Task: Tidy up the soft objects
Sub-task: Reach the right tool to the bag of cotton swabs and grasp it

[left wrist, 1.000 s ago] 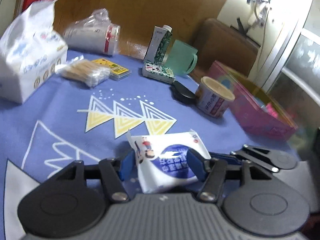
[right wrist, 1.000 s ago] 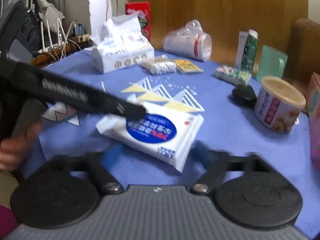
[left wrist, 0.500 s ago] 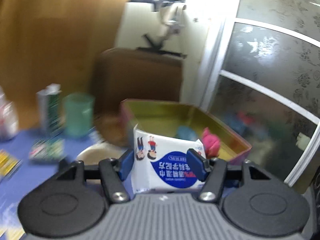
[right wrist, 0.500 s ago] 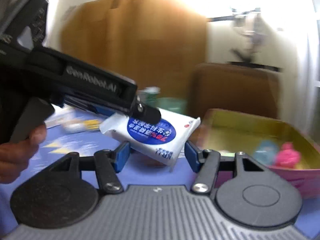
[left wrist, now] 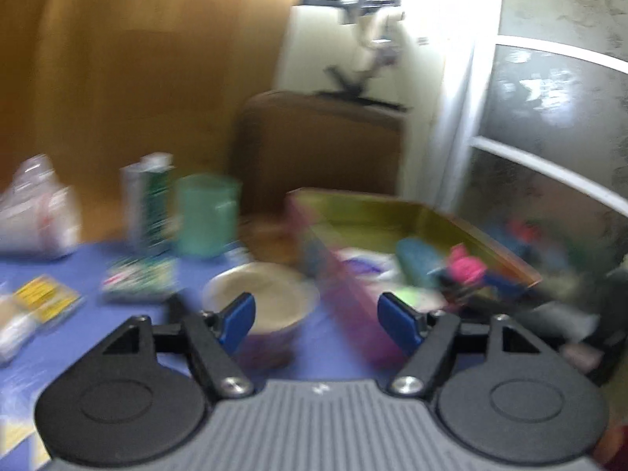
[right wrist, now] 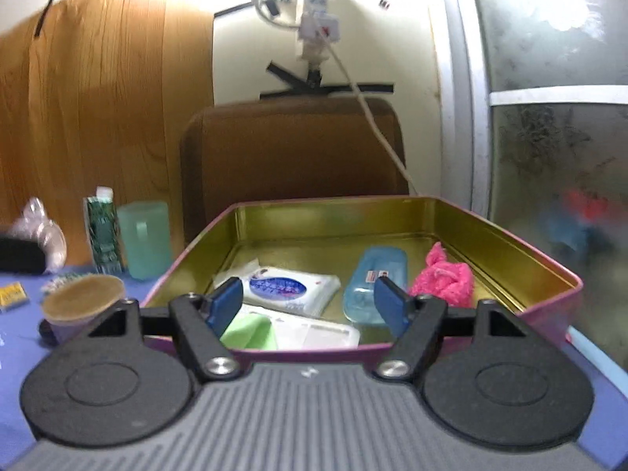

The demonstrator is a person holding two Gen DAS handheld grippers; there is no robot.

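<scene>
1. Both grippers, left gripper [left wrist: 316, 324] and right gripper [right wrist: 310, 306], have just been opening their jaws; half a second ago they carried the wipes pack [right wrist: 288, 290] together, now both stand wide and empty.
2. Dropped, it lies flat at lower centre inside the tin [right wrist: 510, 247].
3. White pouch, blue oval label.
4. Likely light, squashy, slick film; pinch a sealed end.

A tin [right wrist: 549, 274] magenta outside, gold inside, holds a white wipes pack [right wrist: 290, 288] with a blue oval label, a translucent blue case [right wrist: 373, 286], a hot-pink cloth [right wrist: 443, 274] and a white-and-lime packet [right wrist: 290, 331]. The worktop [right wrist: 15, 349] wears periwinkle blue cloth; a mint-green cup [right wrist: 143, 235] stands by a green-patterned carton [right wrist: 103, 235].
</scene>
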